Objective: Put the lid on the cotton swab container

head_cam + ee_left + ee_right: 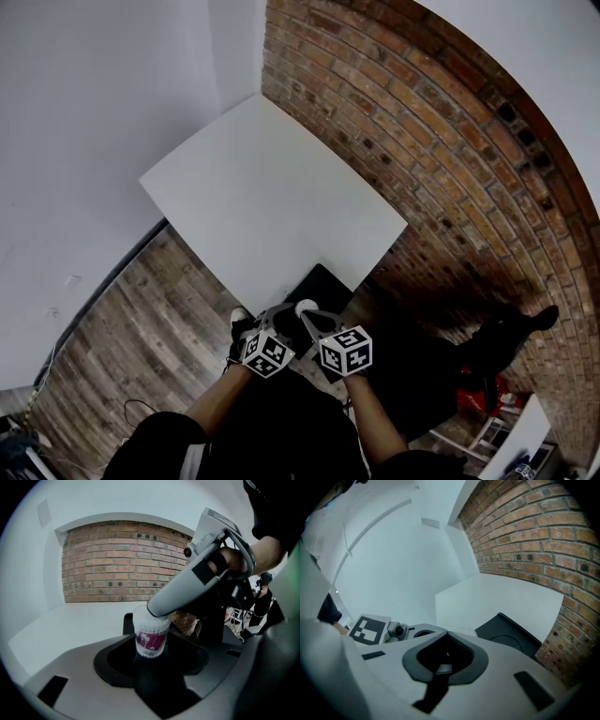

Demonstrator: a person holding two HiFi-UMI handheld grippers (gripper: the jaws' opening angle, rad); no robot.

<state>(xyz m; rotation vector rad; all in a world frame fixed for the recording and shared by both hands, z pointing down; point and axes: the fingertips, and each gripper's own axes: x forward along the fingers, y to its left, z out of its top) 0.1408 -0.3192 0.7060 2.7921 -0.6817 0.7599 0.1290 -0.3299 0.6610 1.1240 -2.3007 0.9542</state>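
The cotton swab container [151, 637], a clear tub with a purple label and full of white swabs, stands upright between the jaws of my left gripper [151, 652], which is shut on its lower part. In the head view its white round top [305, 307] shows between the two grippers, held in the air just short of the table's near corner. My right gripper [158, 610] reaches in from the right and its tips rest on the tub's top rim. In the right gripper view its jaws [443, 666] are shut, with a thin pale edge of the lid between them.
A white table [272, 187] stands in the corner between a white wall and a brick wall [450, 141]. A flat black holder [328, 281] with a round recess [506, 639] lies at its near corner. Wooden floor [141, 319] lies to the left.
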